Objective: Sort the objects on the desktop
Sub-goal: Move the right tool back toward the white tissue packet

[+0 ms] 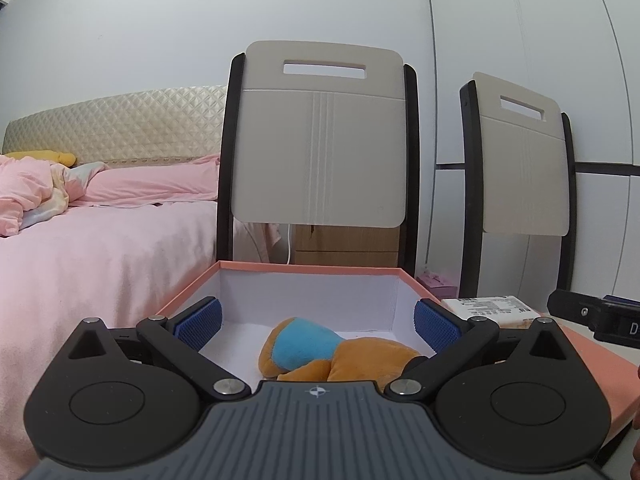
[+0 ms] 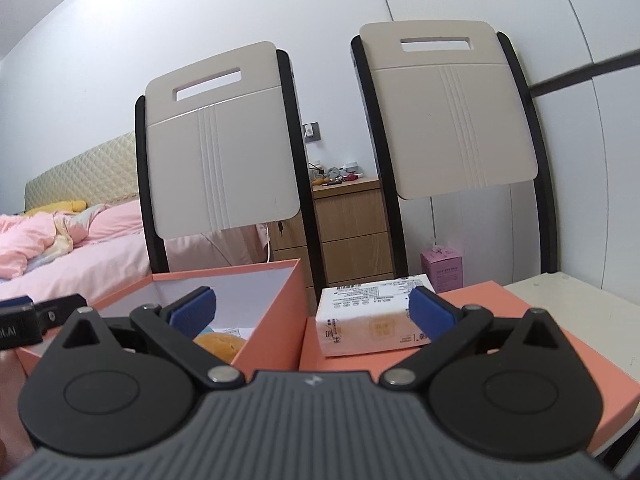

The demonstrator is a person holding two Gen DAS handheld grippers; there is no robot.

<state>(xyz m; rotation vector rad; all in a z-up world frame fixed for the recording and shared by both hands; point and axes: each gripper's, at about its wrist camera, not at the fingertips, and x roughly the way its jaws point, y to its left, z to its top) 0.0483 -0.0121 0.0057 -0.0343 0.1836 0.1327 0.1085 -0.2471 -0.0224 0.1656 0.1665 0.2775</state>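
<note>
Sorting looks partway done: the toy (image 1: 332, 354) already lies inside the box (image 1: 308, 267), on its white floor toward the near-right corner, and the pack (image 2: 370, 322) is still outside, resting on the pink lid (image 2: 520, 360) just right of the box. Nearest, the left gripper (image 1: 316, 322) hangs over the box's near edge with its jaws spread wide, blue pads (image 1: 198, 320) well apart on either side of the toy, touching nothing that I can see, so it is released and empty. The right gripper (image 2: 312, 312) is also wide open and holds nothing; its right pad (image 2: 426, 314) overlaps the pack's right end in the view, but whether it touches is unclear, and its left pad sits in front of the box wall. My read: the pack is next in hand. That calls for the right gripper to centre on the pack so both pads straddle it, close across its short width, lift clear of the box wall beside it, then carry left and drop it in next to the toy. Risk: the soft wrapper may squash or slip. Farther back, two chairs (image 2: 224, 152) stand behind the table (image 2: 580, 304), then a bed (image 1: 100, 248), a small pink carton (image 2: 442, 268) and a wooden drawer unit (image 2: 352, 232) against the wall.
</note>
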